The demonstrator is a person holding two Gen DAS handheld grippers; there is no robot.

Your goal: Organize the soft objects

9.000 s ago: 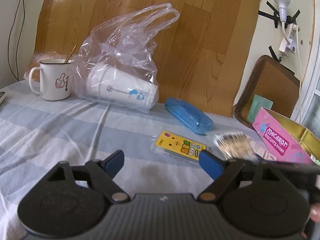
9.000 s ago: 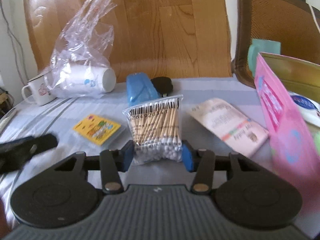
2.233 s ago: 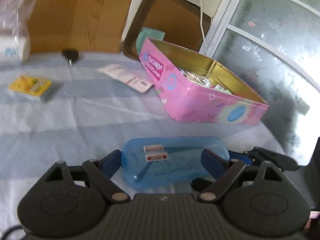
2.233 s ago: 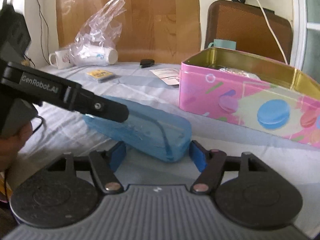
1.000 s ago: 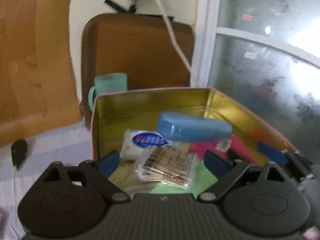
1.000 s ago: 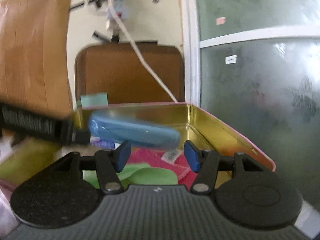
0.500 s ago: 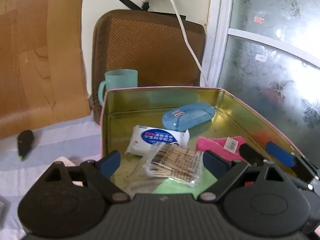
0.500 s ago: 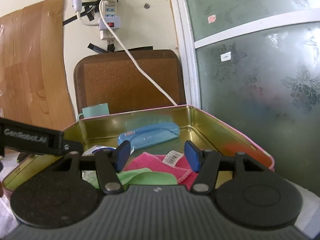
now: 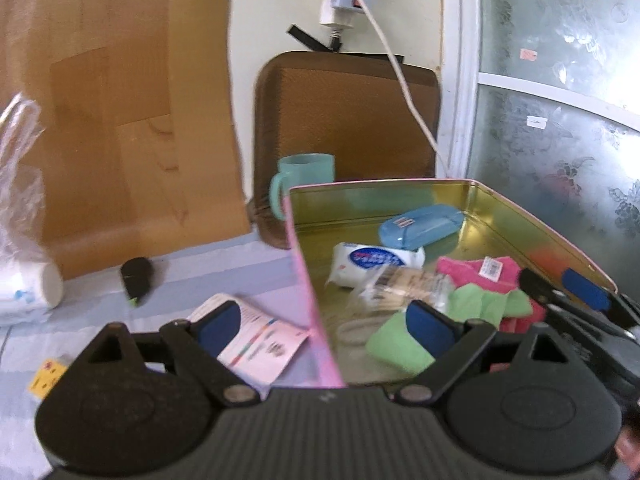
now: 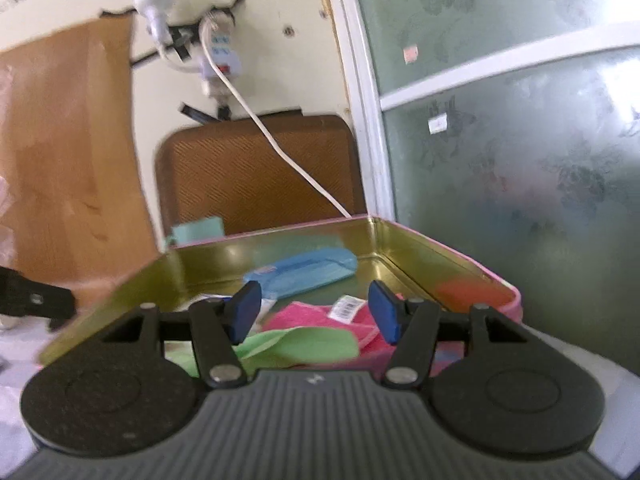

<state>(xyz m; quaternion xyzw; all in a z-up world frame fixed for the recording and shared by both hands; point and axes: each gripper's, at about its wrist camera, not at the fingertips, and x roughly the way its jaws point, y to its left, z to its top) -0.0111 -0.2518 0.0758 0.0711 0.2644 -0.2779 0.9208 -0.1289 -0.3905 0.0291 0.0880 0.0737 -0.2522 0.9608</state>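
Both grippers hung with fingers apart and empty, the left gripper [image 9: 326, 326] straddling the pink wall of the tin [image 9: 310, 280], the right gripper [image 10: 314, 312] over its contents. Only the left view showed the leaflet [image 9: 260, 344] and black key fob [image 9: 136, 274] on the striped table [image 9: 208, 272]. The blue case [image 9: 420, 226] lay inside at the tin's far end, behind the green cloth [image 9: 400, 346], pink cloth [image 9: 476, 272] and tissue pack [image 9: 376, 260]. Beyond stood a teal mug [image 9: 306, 180], brown cushion [image 10: 256, 168] and frosted window [image 10: 520, 140].

Case [image 9: 420, 225] in tin [image 9: 532, 222], behind cloths [image 9: 486, 304]

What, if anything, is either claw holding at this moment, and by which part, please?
Nothing is held. The left claw and right claw are both open and empty; the blue case lies free inside the tin.
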